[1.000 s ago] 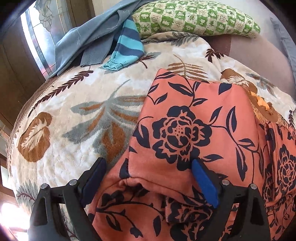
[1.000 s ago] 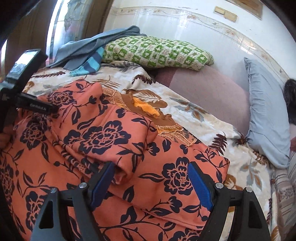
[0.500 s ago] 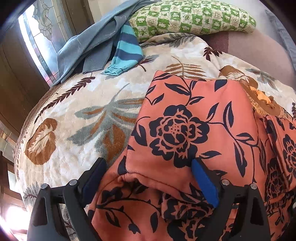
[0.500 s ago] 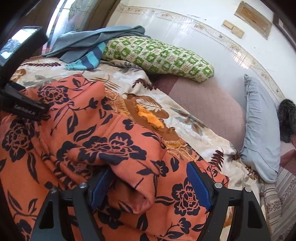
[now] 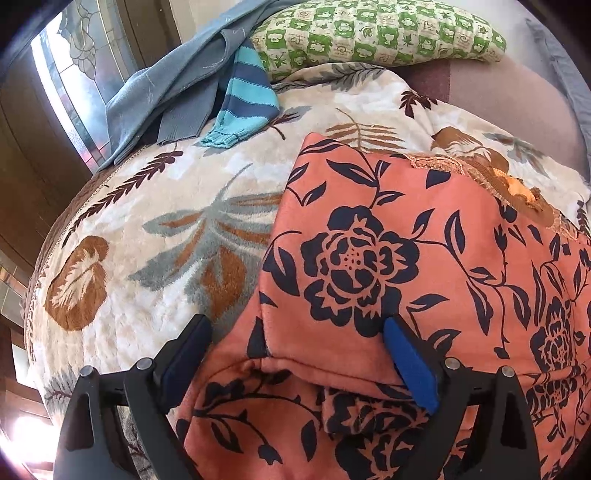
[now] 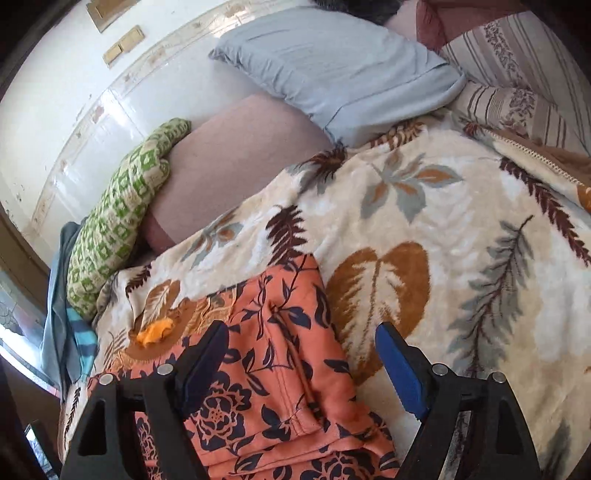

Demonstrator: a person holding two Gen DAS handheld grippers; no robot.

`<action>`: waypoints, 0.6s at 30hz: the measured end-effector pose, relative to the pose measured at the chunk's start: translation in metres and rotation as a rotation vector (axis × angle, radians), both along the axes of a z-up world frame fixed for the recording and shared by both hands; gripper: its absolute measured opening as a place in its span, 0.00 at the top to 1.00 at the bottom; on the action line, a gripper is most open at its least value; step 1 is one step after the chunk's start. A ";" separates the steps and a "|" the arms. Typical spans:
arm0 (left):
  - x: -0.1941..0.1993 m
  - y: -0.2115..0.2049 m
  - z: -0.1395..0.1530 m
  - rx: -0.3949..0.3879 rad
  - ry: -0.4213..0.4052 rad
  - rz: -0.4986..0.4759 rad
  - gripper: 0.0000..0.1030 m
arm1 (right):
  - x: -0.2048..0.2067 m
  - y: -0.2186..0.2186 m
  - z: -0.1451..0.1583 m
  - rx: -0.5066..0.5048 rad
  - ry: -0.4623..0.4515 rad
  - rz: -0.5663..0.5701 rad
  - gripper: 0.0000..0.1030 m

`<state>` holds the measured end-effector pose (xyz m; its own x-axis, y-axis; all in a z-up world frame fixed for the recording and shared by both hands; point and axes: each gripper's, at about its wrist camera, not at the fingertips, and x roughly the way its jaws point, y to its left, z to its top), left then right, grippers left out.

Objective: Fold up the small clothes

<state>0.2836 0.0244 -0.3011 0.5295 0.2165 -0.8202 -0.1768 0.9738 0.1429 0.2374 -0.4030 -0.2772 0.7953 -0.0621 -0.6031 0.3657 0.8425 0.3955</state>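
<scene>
An orange garment with dark navy flowers [image 5: 388, 258] lies partly folded on a leaf-print blanket [image 5: 155, 258]. My left gripper [image 5: 295, 354] is open, its jaws spread on either side of the folded edge near me, holding nothing. In the right wrist view the same garment [image 6: 280, 373] fills the lower left, with its edge against the blanket [image 6: 461, 240]. My right gripper [image 6: 299, 358] is open over that edge and holds nothing. A brown and orange lace collar [image 6: 162, 328] shows at the garment's far side.
A green checked pillow [image 5: 369, 33] and a pile of grey-blue and striped teal clothes [image 5: 207, 85] lie at the far side. A pale blue pillow [image 6: 332, 70] and a striped cushion [image 6: 517, 85] sit by the white wall. A window and dark wood are on the left.
My right gripper has swung sharply to the right, from over the middle of the garment to its right edge. The left gripper has stayed at the fold, with the view shifting only slightly.
</scene>
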 end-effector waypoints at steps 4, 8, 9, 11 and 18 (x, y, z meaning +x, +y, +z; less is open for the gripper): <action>-0.005 -0.011 0.005 0.086 -0.039 -0.021 0.08 | 0.022 0.040 0.000 -0.023 -0.007 0.190 0.19; -0.009 -0.021 0.007 0.164 -0.078 -0.059 0.08 | 0.042 0.070 -0.028 -0.030 0.128 0.305 0.22; -0.007 -0.020 0.004 0.159 -0.057 -0.058 0.08 | 0.047 0.073 -0.042 -0.051 0.212 0.308 0.24; -0.004 -0.012 0.000 0.113 -0.025 -0.043 0.08 | 0.049 0.078 -0.057 -0.103 0.268 0.307 0.30; -0.016 -0.010 0.018 0.100 -0.111 -0.043 0.08 | 0.036 0.111 -0.025 -0.237 0.151 0.341 0.30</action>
